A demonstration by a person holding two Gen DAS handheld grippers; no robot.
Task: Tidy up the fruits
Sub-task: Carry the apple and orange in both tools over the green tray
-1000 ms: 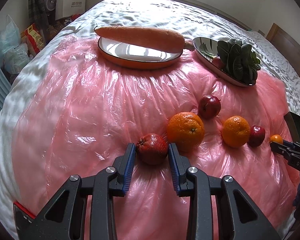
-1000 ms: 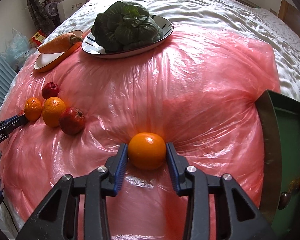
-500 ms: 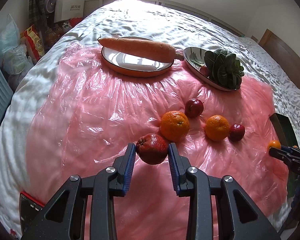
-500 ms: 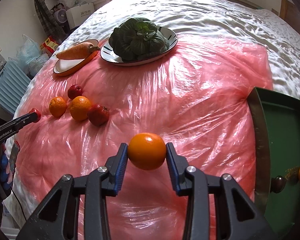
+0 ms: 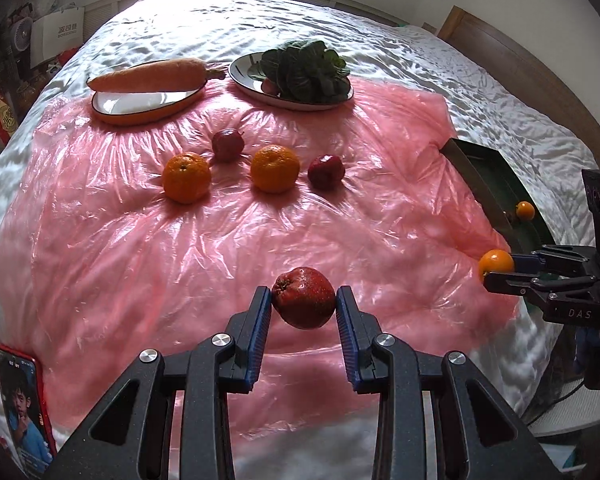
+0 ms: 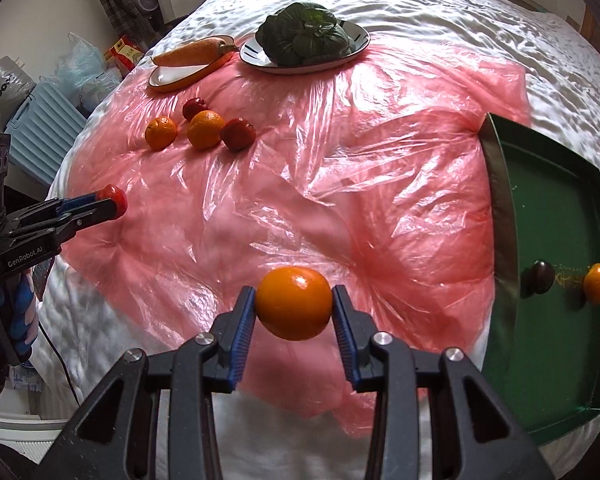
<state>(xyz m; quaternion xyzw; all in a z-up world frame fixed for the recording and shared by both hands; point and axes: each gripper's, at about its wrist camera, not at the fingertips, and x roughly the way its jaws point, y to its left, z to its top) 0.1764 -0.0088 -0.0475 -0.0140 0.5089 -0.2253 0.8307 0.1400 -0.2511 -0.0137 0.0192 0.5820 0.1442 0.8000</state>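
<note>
Now both fruits are off the sheet: a second ago they sat on the plastic, so both pickups are done and carrying to the tray comes next.

Nearest, the left gripper (image 5: 304,306) is clamped on a red apple (image 5: 303,297), which hangs clear above the pink plastic sheet (image 5: 140,240). Its skin is glossy, dark red, slightly lumpy, with a puckered end at 10 o'clock. The right gripper (image 6: 293,308) is clamped on an orange (image 6: 294,303), smooth, round, shiny, also lifted clear. Blue ribbed pads press both sides of each fruit.

At 3 o'clock in the right wrist view lies the green tray (image 6: 500,208), flat, rigid, raised rim, already holding a small orange (image 6: 598,283) and a dark round fruit (image 6: 540,277).

The sheet is thin, crinkled, translucent, over a quilted white bedcover (image 5: 380,40).

Farther, at 12 o'clock in the left wrist view: two oranges and two small red fruits, still loose. Beyond them, a carrot (image 5: 148,75) lies across an orange-rimmed plate (image 5: 140,116), and leafy greens (image 5: 304,68) sit on a white plate.
</note>
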